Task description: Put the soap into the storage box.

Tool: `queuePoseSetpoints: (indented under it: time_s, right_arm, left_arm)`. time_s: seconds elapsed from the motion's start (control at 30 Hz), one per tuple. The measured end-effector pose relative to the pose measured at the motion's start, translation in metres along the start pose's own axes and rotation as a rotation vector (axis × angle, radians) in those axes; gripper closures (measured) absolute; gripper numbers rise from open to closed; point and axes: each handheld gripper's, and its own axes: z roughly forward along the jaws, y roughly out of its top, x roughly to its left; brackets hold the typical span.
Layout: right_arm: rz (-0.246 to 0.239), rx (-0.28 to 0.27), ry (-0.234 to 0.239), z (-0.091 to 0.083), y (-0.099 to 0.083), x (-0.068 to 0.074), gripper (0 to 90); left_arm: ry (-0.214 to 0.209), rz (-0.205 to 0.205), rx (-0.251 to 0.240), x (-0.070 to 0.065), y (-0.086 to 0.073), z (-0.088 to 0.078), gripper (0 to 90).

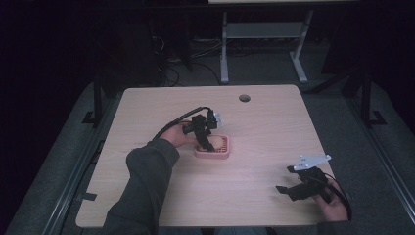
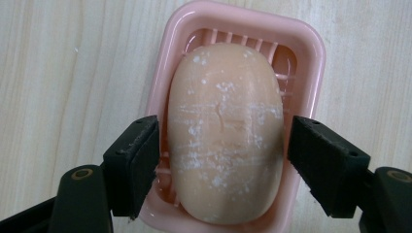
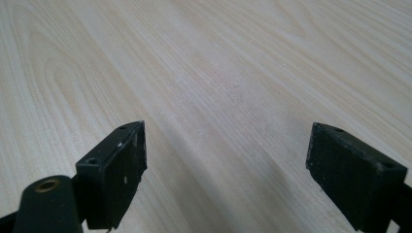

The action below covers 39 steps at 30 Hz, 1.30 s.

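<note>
A peach soap [image 2: 224,133] lay in a pink dish [image 2: 311,53] mid-table. The left gripper [image 2: 221,155] straddled the soap, jaws just beside its sides with slight gaps, gripping nothing. The right gripper [image 3: 226,165] gaped wide over bare table [image 3: 218,73].

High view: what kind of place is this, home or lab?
Likely a lab or recording room, not a home: one bare wooden table on grey carpet, a second desk's metal frame behind, cables on the floor, dark surroundings.
</note>
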Motion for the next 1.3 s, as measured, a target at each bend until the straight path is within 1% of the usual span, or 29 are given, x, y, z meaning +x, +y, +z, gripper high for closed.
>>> queuePoseSetpoints:
  time_s: [0.03,0.33,0.47,0.53,0.57,0.67,0.83,0.93,1.0,1.1,1.3]
  right_arm:
    - [0.0,0.0,0.0,0.0,0.0,0.0,14.2]
    - [0.008,-0.002,-0.01,-0.003,-0.002,0.001,14.2]
    - [0.007,-0.004,-0.013,-0.003,-0.002,0.0,14.2]
    - [0.009,-0.005,-0.012,-0.003,-0.002,0.001,14.2]
    - [0.006,-0.003,-0.013,-0.003,-0.002,0.001,14.2]
    - [0.006,-0.005,-0.014,-0.003,-0.002,0.001,14.2]
    - [0.011,-0.004,-0.014,-0.003,-0.001,0.001,14.2]
    - [0.007,-0.001,-0.015,-0.002,-0.001,0.001,14.2]
    - [0.007,-0.001,-0.017,-0.002,-0.001,0.001,14.2]
    - [0.001,0.002,-0.018,-0.002,0.0,0.001,14.2]
    - [0.014,0.001,-0.019,-0.002,0.0,0.001,14.2]
  left_arm:
    - [0.0,-0.004,-0.002,0.0,0.0,0.0,26.9]
    - [0.007,0.009,-0.014,-0.004,0.002,-0.005,27.3]
    - [0.009,0.003,-0.02,-0.004,0.001,-0.008,27.0]
    - [0.011,0.006,-0.019,-0.004,0.001,-0.009,26.9]
    - [0.009,0.001,-0.021,-0.004,0.0,-0.01,26.9]
    - [0.011,-0.004,-0.023,-0.005,-0.001,-0.012,26.1]
    - [0.012,-0.016,-0.034,-0.006,-0.009,-0.014,26.1]
    - [0.01,-0.027,-0.042,-0.009,-0.013,-0.015,25.8]
    - [0.004,-0.031,-0.038,-0.009,-0.014,-0.015,25.8]
    - [0.008,-0.031,-0.041,-0.012,-0.018,-0.017,25.8]
    - [0.014,-0.034,-0.048,-0.016,-0.023,-0.02,25.7]
